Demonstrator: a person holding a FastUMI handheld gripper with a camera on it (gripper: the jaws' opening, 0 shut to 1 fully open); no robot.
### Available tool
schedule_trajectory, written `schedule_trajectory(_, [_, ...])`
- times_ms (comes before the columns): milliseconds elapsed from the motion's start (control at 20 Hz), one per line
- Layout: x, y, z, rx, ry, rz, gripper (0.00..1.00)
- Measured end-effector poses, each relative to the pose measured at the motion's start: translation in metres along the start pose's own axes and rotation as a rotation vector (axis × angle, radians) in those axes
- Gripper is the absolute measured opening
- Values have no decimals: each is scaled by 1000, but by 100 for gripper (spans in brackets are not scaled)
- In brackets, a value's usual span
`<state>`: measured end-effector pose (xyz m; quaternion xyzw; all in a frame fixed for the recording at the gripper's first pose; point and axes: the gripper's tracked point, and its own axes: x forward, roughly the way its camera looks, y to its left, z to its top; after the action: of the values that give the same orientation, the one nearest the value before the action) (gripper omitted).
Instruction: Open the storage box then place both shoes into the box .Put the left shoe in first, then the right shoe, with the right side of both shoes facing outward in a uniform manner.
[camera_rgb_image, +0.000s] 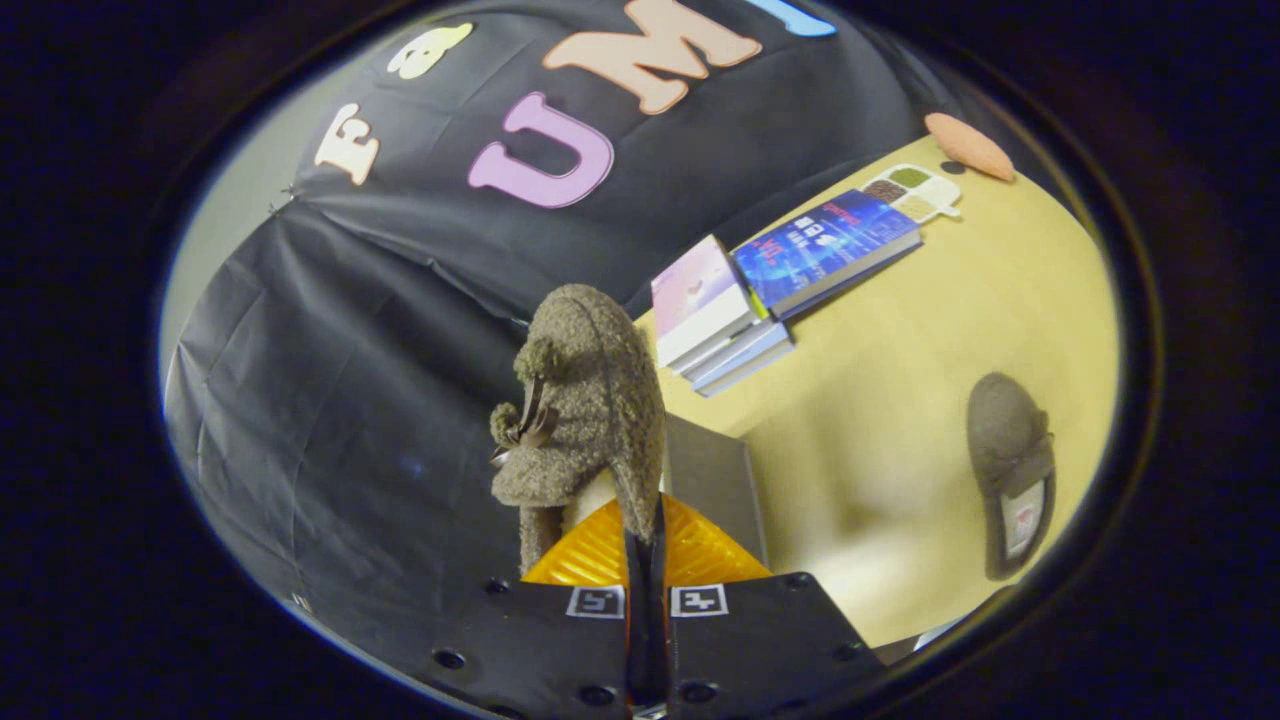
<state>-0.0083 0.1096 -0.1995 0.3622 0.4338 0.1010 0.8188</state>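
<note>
Jaws nearly closed, pinching fuzzy slipper (590, 400) by edge, lifted for boxing; second slipper (1010, 470) waiting on desk (900, 400), far right.

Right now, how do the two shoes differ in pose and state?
The held shoe is gripped between the jaws of the gripper, lifted and standing on end; the other shoe lies flat on the table, untouched, well beyond the jaws. Both are fuzzy grey-brown slippers.
</note>
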Motion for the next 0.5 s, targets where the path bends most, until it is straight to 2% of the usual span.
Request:
schedule_trajectory(200, [36, 20, -27, -6, 62, -4, 4])
schedule_trajectory(500, [83, 28, -73, 3, 159, -65, 3])
